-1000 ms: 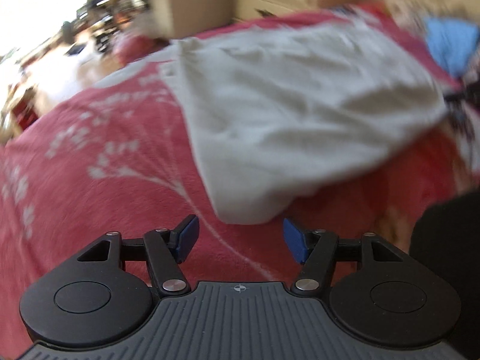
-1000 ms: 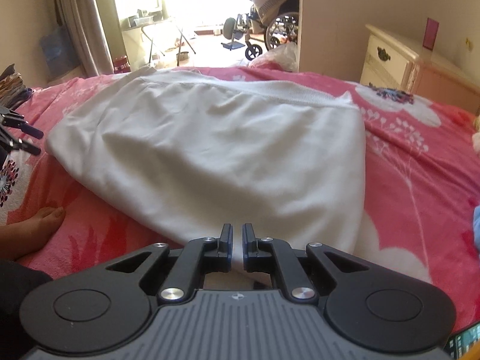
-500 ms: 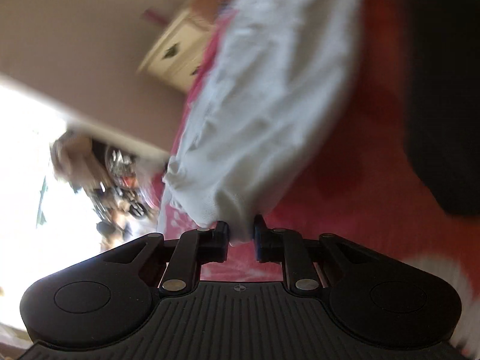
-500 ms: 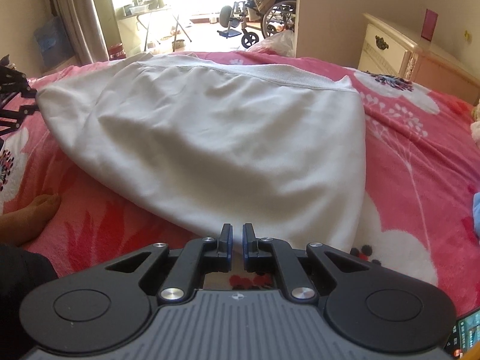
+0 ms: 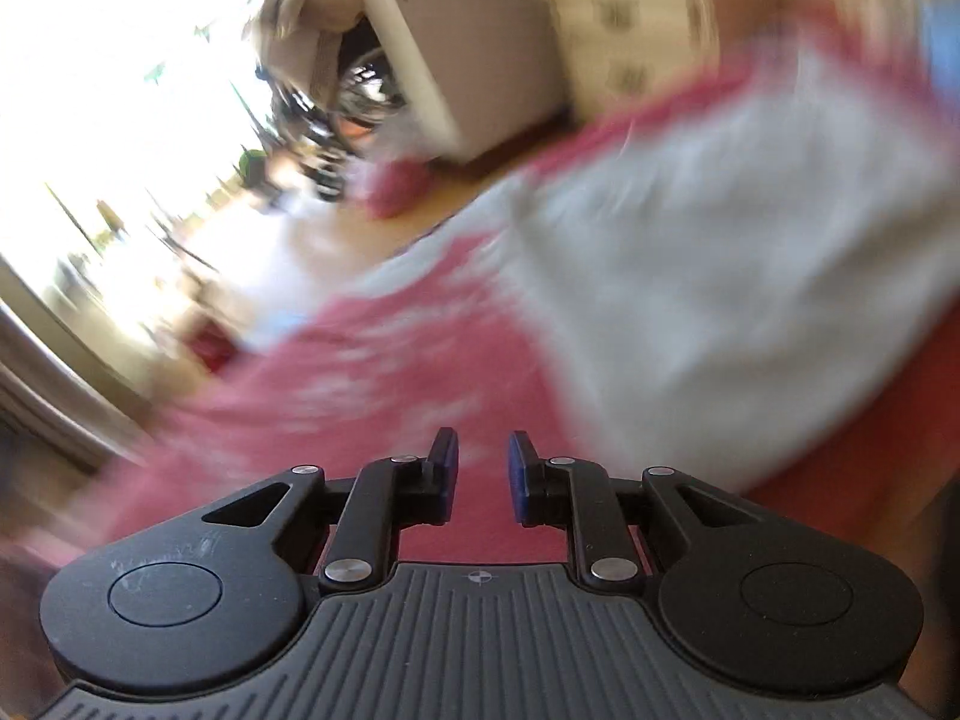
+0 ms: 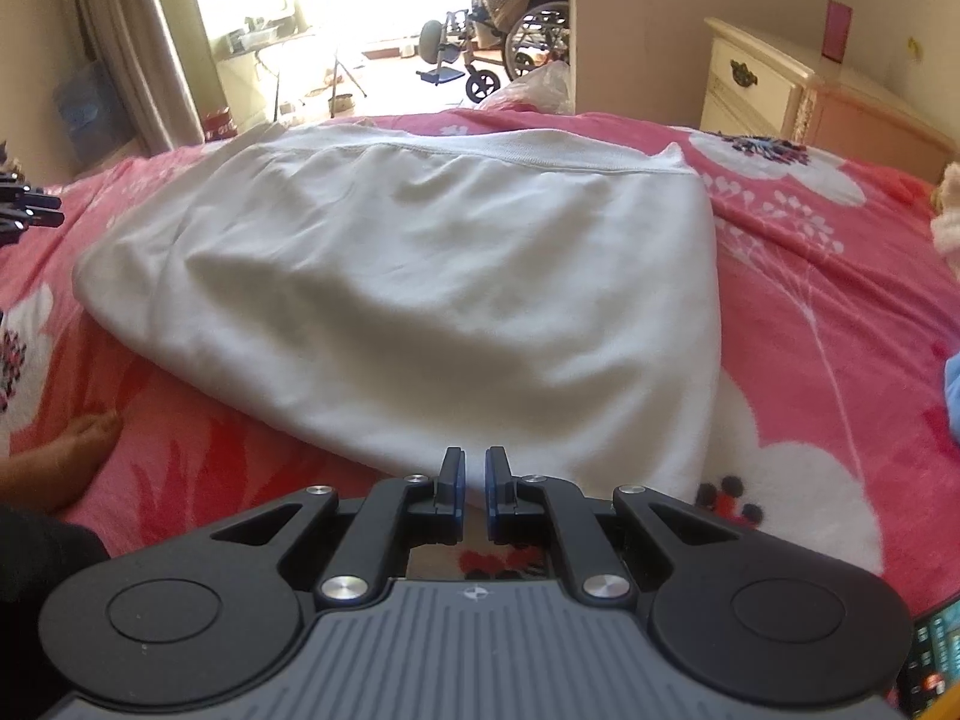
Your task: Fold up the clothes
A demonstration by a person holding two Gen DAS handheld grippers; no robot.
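- Where half a second ago the left gripper was clamped on a corner of the garment, its jaws now stand released with only red bed showing between them. Its view is badly smeared, so it is moving fast.
- That release suggests the carried corner has been laid down. I read this as one fold set in place on the left side, though the blur hides how neatly it landed.
- Seen from the left gripper, the garment lies ahead and to the right of the jaws, apart from them.
- The right gripper has barely changed over the last second. Its jaws are clenched to a slim gap, and the garment's near hem appears to be pinched in it.
- From that hem the white garment spreads away across the bed, lying mostly flat with soft creases. Its left edge is rounded like a fold, and its ribbed band lies along the far side.
- A bare foot rests on the bed just left of the near hem.
- Beyond the bed stand a dresser and a wheelchair.
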